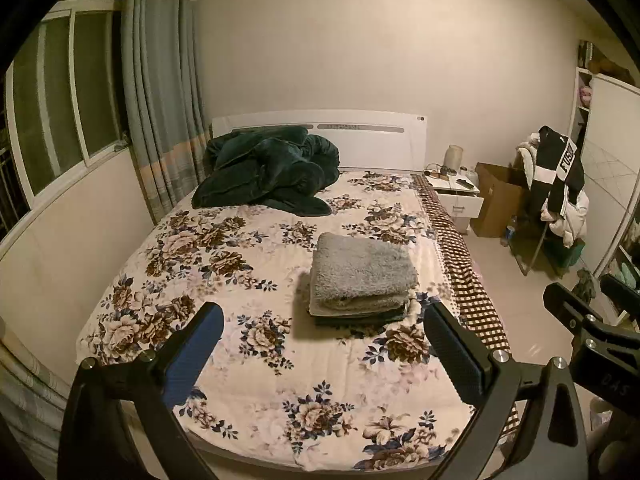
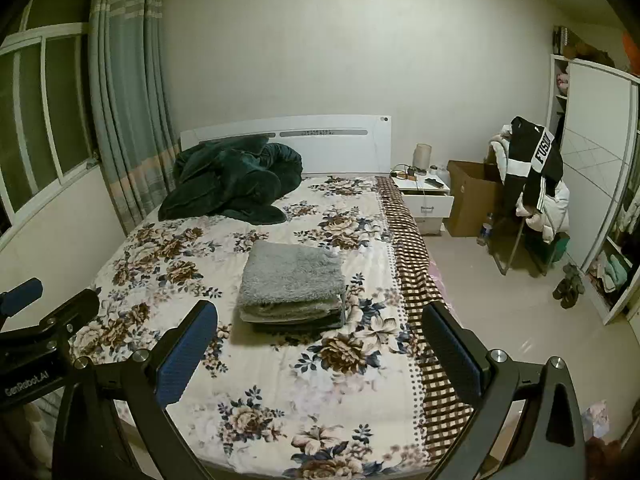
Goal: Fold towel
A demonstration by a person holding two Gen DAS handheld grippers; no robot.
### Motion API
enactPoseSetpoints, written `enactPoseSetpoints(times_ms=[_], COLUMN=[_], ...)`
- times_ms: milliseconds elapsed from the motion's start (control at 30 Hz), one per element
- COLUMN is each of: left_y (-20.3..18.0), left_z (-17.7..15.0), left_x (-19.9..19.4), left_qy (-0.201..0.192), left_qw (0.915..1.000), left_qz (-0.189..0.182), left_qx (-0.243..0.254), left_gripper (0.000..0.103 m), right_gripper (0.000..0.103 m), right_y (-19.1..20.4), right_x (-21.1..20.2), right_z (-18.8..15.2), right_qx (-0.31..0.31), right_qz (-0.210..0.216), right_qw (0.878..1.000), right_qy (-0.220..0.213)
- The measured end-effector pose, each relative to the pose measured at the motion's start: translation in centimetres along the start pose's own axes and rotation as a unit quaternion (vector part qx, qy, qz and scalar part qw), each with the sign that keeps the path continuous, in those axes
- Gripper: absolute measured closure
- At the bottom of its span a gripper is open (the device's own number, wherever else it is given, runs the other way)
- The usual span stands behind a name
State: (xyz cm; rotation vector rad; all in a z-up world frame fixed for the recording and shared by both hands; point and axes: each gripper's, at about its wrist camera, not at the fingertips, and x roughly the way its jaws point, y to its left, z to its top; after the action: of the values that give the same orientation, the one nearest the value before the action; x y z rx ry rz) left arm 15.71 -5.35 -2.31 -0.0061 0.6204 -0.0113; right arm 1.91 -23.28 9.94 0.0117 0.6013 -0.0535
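We judge the folding to be finished, or close to it. The grey towel (image 1: 362, 270) lies as a compact, squared bundle on the floral bed cover (image 1: 224, 280), toward the bed's right edge and roughly midway between the headboard (image 1: 360, 136) and the foot. It appears to rest on top of one or two other folded pieces, a paler layer and a darker one showing at its near edge, so we read it as the top of a small stack; we cannot tell whether those lower layers are separate towels. No loose corner or unfolded flap shows in either view. If anything is left, it would be squaring the stack, and we see no further unfolded towel on the bed. The dark green blanket (image 1: 268, 168) is bunched at the head of the bed, well apart from the stack.

Both tools are held back over the foot of the bed, pointing toward the headboard. Our left gripper (image 1: 320, 344) has its jaws spread wide with nothing between them. Our right gripper (image 2: 320, 344) is likewise spread and empty, beside the left. Neither touches the towel.
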Motion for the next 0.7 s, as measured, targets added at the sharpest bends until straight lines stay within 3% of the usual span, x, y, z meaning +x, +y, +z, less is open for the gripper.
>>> enactPoseSetpoints(times_ms=[700], left_y=[0.2], left_z=[0.0], left_x=[0.2], left_qy=[0.005], left_qw=[1.0000], left_qz=[-0.006], left_qx=[0.002], left_gripper=[0.001], right_gripper=[0.000], right_y=[0.2], right_x=[1.3], right_z=[0.0], right_qx=[0.001], right_qz=[0.005], right_qw=[1.000], right_qy=[0.008])
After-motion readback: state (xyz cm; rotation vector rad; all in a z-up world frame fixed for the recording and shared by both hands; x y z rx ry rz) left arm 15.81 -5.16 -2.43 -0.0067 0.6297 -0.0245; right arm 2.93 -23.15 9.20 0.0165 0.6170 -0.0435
